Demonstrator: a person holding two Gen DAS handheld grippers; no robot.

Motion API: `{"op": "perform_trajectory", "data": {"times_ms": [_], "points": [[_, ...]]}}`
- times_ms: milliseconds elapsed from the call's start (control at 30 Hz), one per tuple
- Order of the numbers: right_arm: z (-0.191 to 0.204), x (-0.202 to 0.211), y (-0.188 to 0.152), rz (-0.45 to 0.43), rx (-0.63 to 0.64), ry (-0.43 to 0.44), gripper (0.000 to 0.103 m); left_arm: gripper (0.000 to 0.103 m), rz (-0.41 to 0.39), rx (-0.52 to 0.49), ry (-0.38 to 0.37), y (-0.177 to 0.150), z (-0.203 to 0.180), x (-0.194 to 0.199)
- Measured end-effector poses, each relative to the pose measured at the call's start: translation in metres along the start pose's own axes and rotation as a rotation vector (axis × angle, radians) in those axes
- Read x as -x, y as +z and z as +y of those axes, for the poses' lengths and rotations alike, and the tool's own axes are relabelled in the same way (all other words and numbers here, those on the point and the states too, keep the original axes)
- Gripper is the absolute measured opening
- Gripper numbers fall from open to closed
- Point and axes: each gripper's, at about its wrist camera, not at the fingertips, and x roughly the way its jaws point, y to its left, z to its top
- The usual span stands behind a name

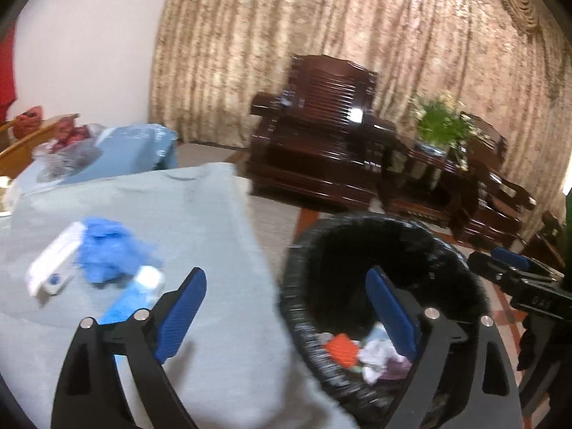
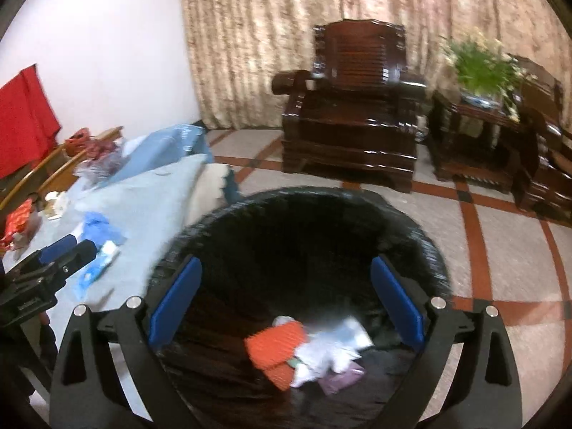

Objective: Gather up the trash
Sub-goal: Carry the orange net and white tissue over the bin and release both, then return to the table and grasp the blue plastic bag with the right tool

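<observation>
1. Hanging over the black-lined trash bin [image 2: 304,236], the right gripper [image 2: 286,307] has its blue-padded fingers [image 2: 175,300] spread wide with nothing between them; the bin's mouth fills the gap.
2. The left gripper [image 1: 286,314] straddles the edge where the grey-covered counter [image 1: 200,214] meets the bin [image 1: 357,250], its fingers [image 1: 182,314] likewise released and empty.
3. Trash already lies at the bottom of the bin: an orange piece [image 2: 275,350], white crumpled paper [image 2: 329,350] and a purplish scrap [image 2: 339,379].
4. More trash waits on the counter: a crumpled blue glove [image 1: 107,250], a white flat item [image 1: 53,261] touching it, and a blue-and-white packet [image 1: 136,293] just beside the left finger.
5. Around: a dark wooden armchair [image 2: 354,107], a side table with a green plant [image 2: 482,64], a patterned curtain [image 2: 286,18], a tiled floor [image 2: 500,243] with red lines, and a red cloth [image 2: 25,118] on the wall.
6. At the counter's far end lies a heap of bags and red-patterned things [image 1: 68,143], too blurred to name.
7. Both views are smeared by motion; each gripper's far side is cut off by the frame, and the bin's inner wall is too dark to read.
</observation>
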Motion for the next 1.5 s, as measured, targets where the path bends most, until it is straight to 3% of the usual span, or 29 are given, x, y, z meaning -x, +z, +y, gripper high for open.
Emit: {"op": "perform_trajectory", "data": {"times_ms": [367, 733, 1100, 1500], "points": [[0.108, -0.025, 0.019, 0.007, 0.116, 0.194, 0.094, 0.090, -0.049, 0.094, 0.200, -0.006, 0.097, 0.050], [0.194, -0.059, 0.036, 0.014, 0.169, 0.315, 0.094, 0.090, -0.062, 0.174, 0.348, -0.018, 0.178, 0.071], [0.258, -0.110, 0.037, 0.062, 0.239, 0.351, 0.094, 0.090, -0.033, 0.212, 0.415, -0.022, 0.237, 0.056], [0.305, -0.173, 0.025, 0.167, 0.301, 0.365, 0.094, 0.090, -0.001, 0.242, 0.444, -0.029, 0.270, 0.039]]}}
